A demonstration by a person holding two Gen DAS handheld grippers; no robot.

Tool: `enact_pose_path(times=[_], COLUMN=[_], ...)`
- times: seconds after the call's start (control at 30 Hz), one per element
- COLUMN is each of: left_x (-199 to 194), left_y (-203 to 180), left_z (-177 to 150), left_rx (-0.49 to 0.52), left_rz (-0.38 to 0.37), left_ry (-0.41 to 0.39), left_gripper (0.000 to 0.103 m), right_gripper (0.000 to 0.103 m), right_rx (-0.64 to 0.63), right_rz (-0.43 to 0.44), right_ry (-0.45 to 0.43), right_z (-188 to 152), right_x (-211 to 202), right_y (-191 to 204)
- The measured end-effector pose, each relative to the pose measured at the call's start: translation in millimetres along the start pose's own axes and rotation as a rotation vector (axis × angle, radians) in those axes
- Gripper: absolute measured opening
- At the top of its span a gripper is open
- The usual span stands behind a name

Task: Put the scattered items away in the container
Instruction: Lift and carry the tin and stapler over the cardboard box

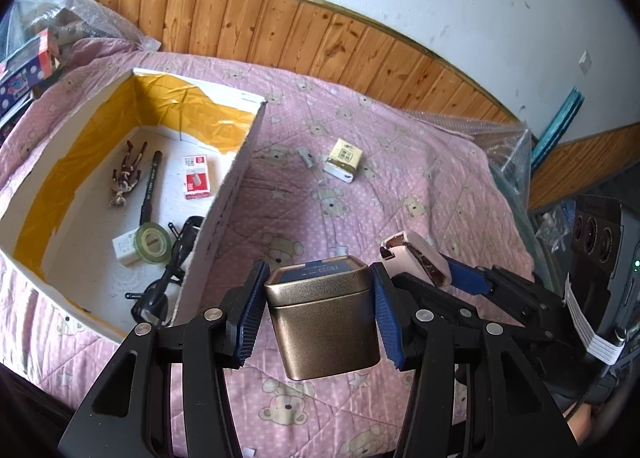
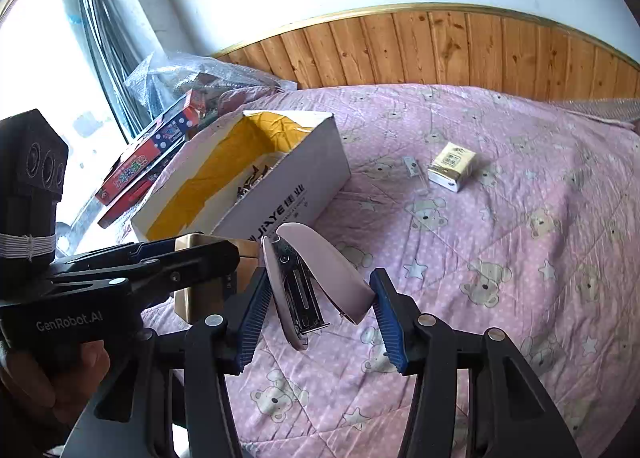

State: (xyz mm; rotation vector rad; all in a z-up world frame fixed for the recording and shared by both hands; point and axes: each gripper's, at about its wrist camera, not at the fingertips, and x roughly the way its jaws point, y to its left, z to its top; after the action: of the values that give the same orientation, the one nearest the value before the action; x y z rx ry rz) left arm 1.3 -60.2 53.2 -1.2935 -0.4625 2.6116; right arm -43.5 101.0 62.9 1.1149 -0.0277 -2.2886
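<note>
Carrying two items at once: gold tin (image 1: 324, 318) clamped between the left gripper (image 1: 320, 312) pads, off the quilt (image 1: 420, 178), just right of the box's near wall. Pink stapler (image 2: 316, 282) sits between the right gripper (image 2: 320, 314) pads, squeezed across its top and base, hinge end pointing away, also airborne.

Target is the white box (image 1: 228, 198) with yellow lining. Already inside: figurine (image 1: 127, 172), pen (image 1: 151, 186), red-white pack (image 1: 197, 177), tape roll (image 1: 154, 244), glasses (image 1: 168, 278).

My read on doing this well:
- Tin goes first; left side is nearest. Clear the wall fully before swinging over, else the tin's base clips the cardboard and shoves the box.
- Drop spot: bare floor at the back-left. Avoid the glasses and the tape.
- Lower before letting go; tin is hard, may bounce onto the glasses.
- Stapler grip looks skewed; keep it steady, it could pivot out.
- Grippers are close together; stagger them over the box.

Left on the quilt: yellow pack (image 1: 344, 160), small clear tube (image 1: 311, 164).
</note>
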Motion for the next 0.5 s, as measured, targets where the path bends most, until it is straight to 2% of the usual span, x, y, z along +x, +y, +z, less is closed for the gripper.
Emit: enact_pose_path(times=[0.5], left_x=[-39], left_y=[43], left_z=[14], left_rx=[-0.08], left_rz=[-0.024], left_ry=[-0.084], left_gripper=[0.052], right_gripper=[0.052], right_rx=[-0.079], right_rz=[0.009], right_ry=[-0.024], right_z=[26], right_x=[-6], right_y=[37])
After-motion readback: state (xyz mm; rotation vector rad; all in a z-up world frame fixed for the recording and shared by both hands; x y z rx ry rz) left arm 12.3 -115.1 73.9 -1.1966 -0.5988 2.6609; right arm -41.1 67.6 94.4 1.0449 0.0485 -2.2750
